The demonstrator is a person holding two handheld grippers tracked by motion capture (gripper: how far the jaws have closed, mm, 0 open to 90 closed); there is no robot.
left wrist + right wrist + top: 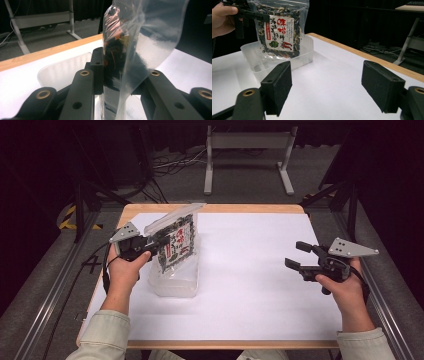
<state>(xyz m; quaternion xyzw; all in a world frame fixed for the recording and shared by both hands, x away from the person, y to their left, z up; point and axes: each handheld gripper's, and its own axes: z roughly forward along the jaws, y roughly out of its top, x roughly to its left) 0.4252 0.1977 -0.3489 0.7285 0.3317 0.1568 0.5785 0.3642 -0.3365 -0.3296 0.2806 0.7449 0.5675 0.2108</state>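
One step looks half done: the left gripper (159, 241), fingers clamped on the snack bag (178, 240), holds it upright, its bottom inside the clear tub (175, 285) at the table's (260, 285) left, release remaining, while the right gripper (298, 255) waits, fingers apart.

A white surface (250, 285) with a wooden rim — at 12 o'clock, a grey metal stand (247, 142) and cables (172, 162) on the floor.

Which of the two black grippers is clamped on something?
The left gripper: its jaws pinch the clear plastic snack bag above the translucent tub. The right gripper is open.
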